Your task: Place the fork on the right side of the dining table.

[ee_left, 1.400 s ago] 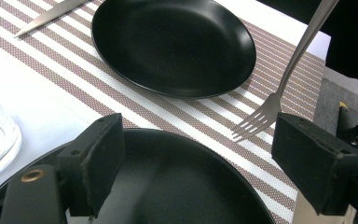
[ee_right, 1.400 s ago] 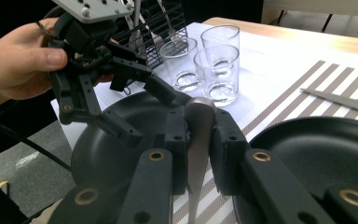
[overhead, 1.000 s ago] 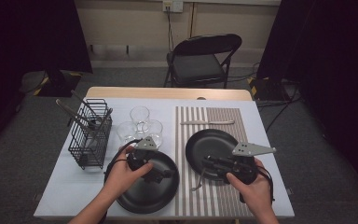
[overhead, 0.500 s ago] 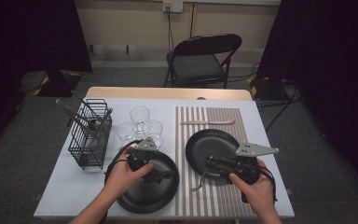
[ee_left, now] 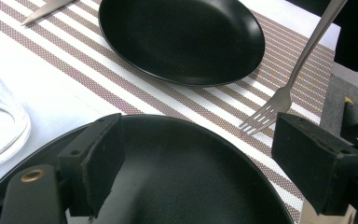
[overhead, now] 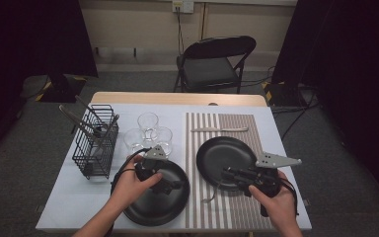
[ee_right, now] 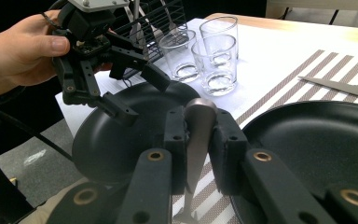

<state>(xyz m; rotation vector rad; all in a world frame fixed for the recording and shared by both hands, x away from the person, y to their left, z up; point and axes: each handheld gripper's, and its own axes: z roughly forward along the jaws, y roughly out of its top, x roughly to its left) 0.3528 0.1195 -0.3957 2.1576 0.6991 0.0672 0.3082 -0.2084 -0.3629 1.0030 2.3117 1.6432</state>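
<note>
evidently right tongs (ee_right: 198, 140) clamp fork (ee_left: 279, 88) handle, plate's (overhead: 227, 155) six o'clock: thin, stiff, slippery steel; left tongs (ee_left: 200, 158) apart.

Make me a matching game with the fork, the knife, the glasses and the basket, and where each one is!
Things:
1. fork
2. knife
3. glasses
4. basket

Places:
A. at the left end of the table, with utensils in it
B. on the striped mat, beyond the right plate
C. clamped in the right gripper
D. between the basket and the mat

Pairs: 1-C, 2-B, 3-D, 4-A
</note>
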